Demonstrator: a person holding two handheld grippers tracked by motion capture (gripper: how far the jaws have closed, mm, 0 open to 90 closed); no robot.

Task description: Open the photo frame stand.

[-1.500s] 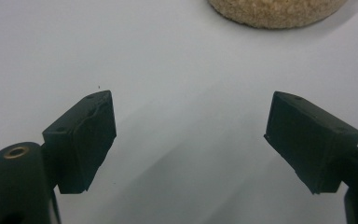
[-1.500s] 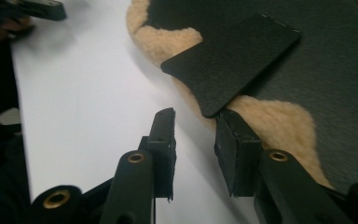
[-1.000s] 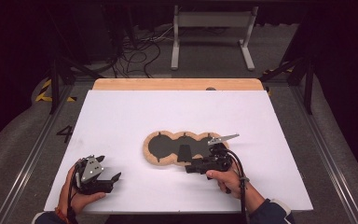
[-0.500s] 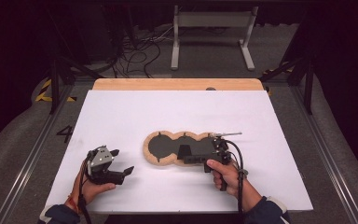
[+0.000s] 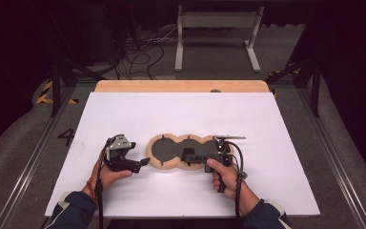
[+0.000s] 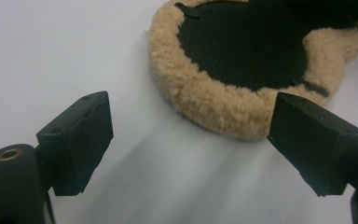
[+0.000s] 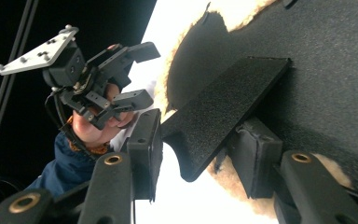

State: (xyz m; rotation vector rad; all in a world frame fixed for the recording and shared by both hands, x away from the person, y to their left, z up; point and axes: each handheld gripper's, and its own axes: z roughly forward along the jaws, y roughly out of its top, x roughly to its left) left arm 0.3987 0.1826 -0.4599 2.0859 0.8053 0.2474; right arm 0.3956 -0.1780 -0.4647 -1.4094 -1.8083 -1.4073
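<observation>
The fleece-edged pad [image 5: 181,151] lies at the white table's [image 5: 124,114] centre, looking light, soft and floppy; the right gripper [image 7: 200,154], whose jaws have just been closing, straddles a raised black flap [image 7: 223,107] at the pad's 3 o'clock end. The left gripper [image 6: 186,140], jaws apart and empty, faces the 9 o'clock rim; that thick fleece border seems the surest hold.

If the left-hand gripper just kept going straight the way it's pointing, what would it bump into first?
Most likely the fleecy rim of the tan pad. It lies just ahead of the left gripper, whose jaws stand open with bare table between; the exact gap is hard to judge.

Tan fleece pad [image 5: 181,151] — black centre; white table [image 5: 181,114].
</observation>
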